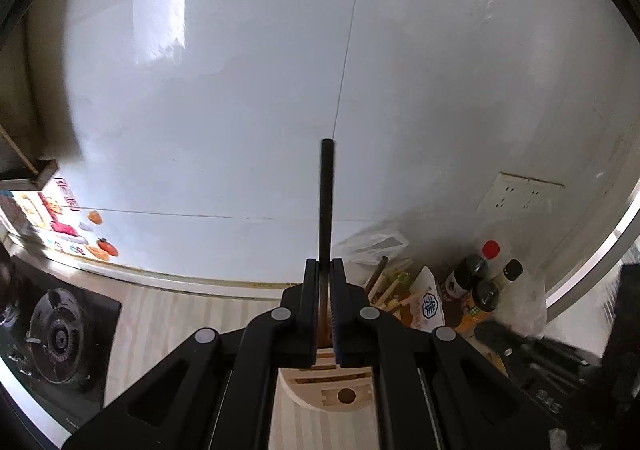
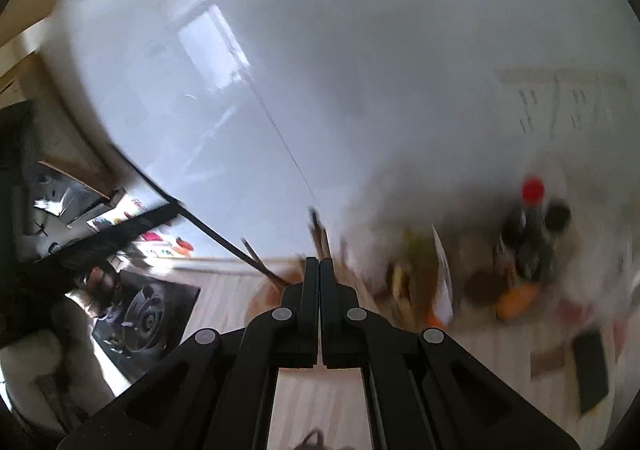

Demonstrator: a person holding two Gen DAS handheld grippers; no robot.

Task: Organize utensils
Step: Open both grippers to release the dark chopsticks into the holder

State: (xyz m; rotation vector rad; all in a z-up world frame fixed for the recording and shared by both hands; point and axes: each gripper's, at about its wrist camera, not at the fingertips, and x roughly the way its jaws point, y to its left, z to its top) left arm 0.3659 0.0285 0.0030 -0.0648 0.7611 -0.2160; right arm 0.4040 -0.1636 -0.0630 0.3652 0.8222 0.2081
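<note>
Left gripper (image 1: 325, 270): jaws clamped on a dark chopstick (image 1: 326, 201), which stands up past the fingertips against the white tiled wall (image 1: 240, 89). Below the jaws: wooden slotted utensil block (image 1: 332, 390) on the pale wood-grain counter (image 1: 180, 322). Right of the jaws: bundle of chopsticks (image 1: 384, 282), then sauce bottles (image 1: 476, 282). Far left: gas burner (image 1: 60, 338).

Right gripper (image 2: 320, 270): jaws fully closed, nothing between them. View blurred; red-capped bottle (image 2: 530, 217) to its right.

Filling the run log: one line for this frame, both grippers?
left gripper: shut on chopstick, above wooden holder | right gripper: shut, empty | right view blurred
</note>
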